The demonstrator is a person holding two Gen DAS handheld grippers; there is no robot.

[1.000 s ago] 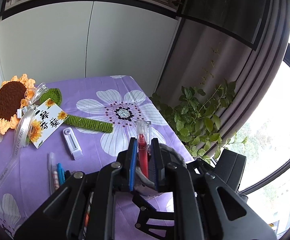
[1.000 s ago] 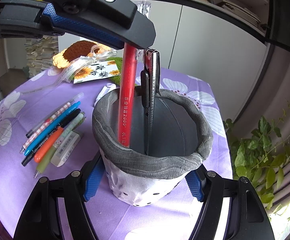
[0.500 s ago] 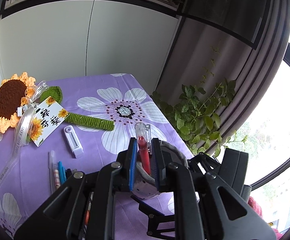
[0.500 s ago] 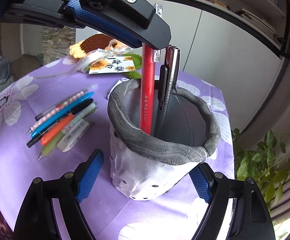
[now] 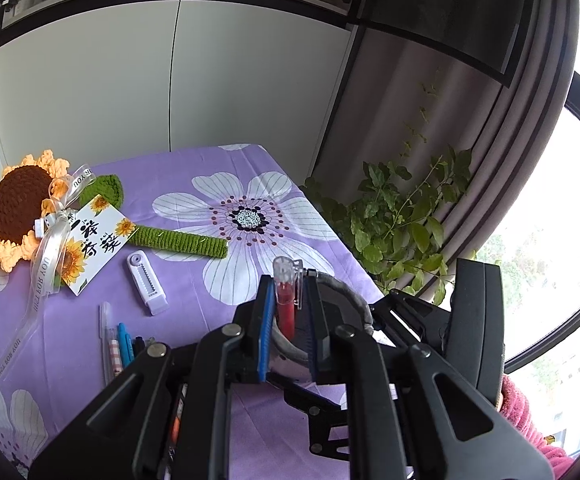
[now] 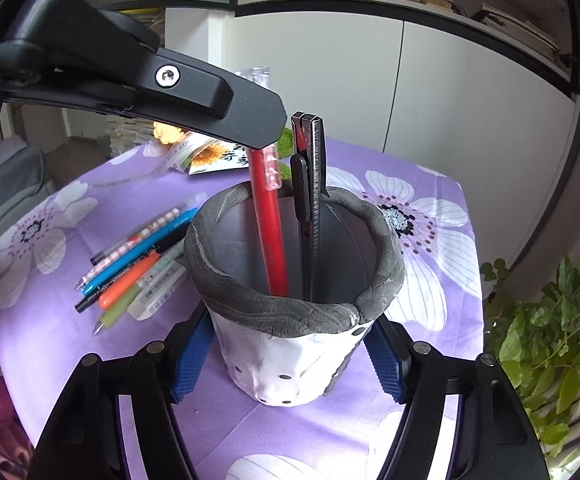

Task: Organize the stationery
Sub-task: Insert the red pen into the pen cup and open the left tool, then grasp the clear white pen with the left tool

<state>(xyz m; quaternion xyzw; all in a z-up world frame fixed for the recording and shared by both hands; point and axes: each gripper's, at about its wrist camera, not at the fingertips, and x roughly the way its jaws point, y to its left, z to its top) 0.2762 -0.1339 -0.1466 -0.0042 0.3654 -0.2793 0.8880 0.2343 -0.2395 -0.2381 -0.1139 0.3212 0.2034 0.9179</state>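
Observation:
A white pen holder with a grey rolled rim (image 6: 290, 308) stands on the purple flowered cloth. My right gripper (image 6: 286, 356) is shut on the holder, one blue pad on each side. A red pen (image 6: 268, 224) stands in the holder beside a black utility knife (image 6: 310, 200). My left gripper (image 5: 288, 320) hovers over the holder (image 5: 346, 300); its jaws are slightly apart around the red pen (image 5: 286, 308), which rests in the holder. Several pens (image 6: 130, 256) and an eraser (image 6: 158, 294) lie left of the holder.
A white correction tape (image 5: 146, 282) lies on the cloth (image 5: 194, 272) near a crocheted sunflower (image 5: 18, 208) with a card and ribbon. A green plant (image 5: 402, 224) stands past the table's right edge. White cabinets stand behind the table.
The red pen has gone lower into the holder. My left gripper's jaws have opened a little around it. The right gripper has kept its hold on the holder.

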